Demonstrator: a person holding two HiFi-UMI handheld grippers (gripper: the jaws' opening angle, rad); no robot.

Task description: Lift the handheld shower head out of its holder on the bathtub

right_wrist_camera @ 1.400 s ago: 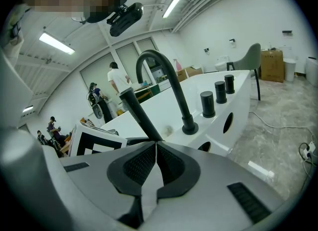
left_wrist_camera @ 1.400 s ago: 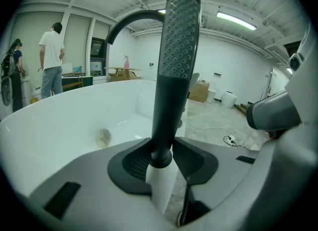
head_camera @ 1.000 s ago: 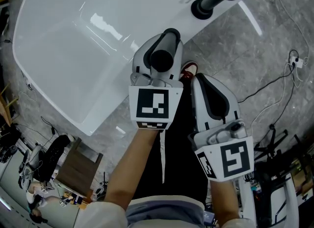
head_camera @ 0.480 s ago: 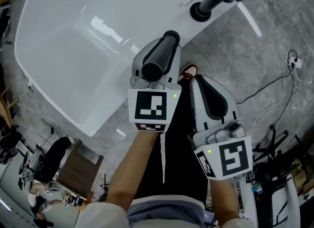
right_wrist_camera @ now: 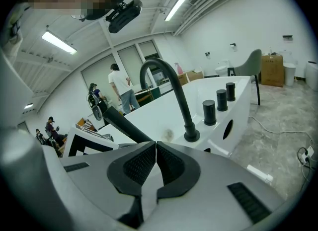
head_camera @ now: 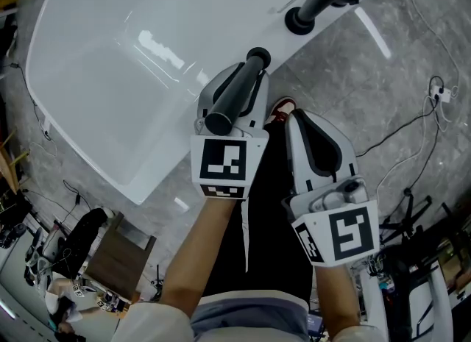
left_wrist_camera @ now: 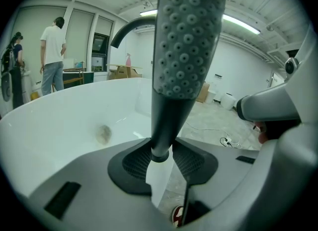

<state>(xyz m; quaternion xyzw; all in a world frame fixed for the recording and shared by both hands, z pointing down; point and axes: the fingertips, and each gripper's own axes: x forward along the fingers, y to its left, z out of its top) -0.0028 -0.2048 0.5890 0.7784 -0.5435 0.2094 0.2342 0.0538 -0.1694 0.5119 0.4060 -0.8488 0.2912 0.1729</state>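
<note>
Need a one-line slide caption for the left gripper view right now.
Left gripper shut on the shower head handle, nozzles facing the camera, white bathtub behind.

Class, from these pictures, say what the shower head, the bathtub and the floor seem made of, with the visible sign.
Shower head: likely matte dark plastic or coated metal; dull surface, rows of nozzle dots.
Bathtub: glossy white acrylic or enamel; sharp light reflections.
Floor: polished grey stone or tile; veined, shiny.
</note>
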